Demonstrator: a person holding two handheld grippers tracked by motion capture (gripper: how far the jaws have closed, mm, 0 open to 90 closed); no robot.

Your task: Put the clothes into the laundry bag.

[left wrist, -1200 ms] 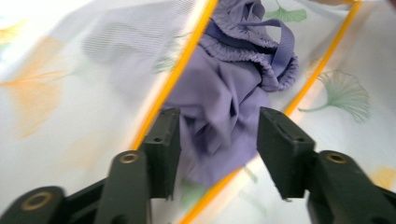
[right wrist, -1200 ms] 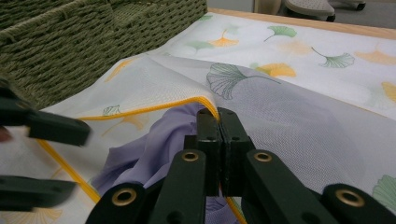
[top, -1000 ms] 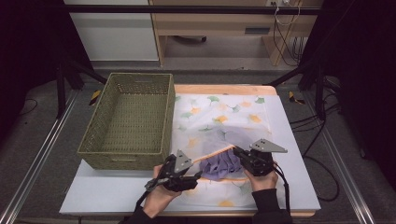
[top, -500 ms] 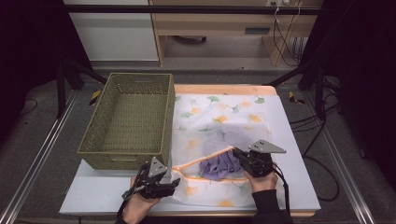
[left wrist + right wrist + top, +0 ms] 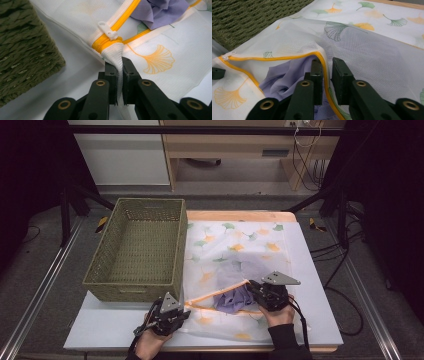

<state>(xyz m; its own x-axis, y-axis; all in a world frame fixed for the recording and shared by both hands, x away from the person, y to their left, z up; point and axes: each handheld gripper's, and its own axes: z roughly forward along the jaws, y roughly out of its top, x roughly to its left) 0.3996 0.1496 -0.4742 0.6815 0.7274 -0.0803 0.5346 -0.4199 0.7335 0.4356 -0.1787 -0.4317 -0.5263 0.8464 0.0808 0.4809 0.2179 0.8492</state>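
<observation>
A white mesh laundry bag (image 5: 235, 250) with ginkgo-leaf print lies flat on the table. Its yellow zipper (image 5: 274, 59) stands partly open, and a purple garment (image 5: 232, 300) shows in the mouth. My left gripper (image 5: 119, 63) has just been closing and is shut on the bag's corner, right below the white zipper pull (image 5: 108, 31). In the high view the left gripper (image 5: 184, 312) is at the bag's front left. My right gripper (image 5: 327, 63) has just been opening. Its jaws stand slightly apart with the zipper edge running between them, over the purple garment (image 5: 287, 77).
A woven olive basket (image 5: 132, 282) stands left of the bag, empty, with its wall (image 5: 22, 50) close beside my left gripper. The bag covers the right half of the white table (image 5: 110, 325). Cables trail off the right edge.
My left gripper has moved left and down, from beside the purple garment to the bag's front-left corner, and closed on it. The right hand has stayed in place.
</observation>
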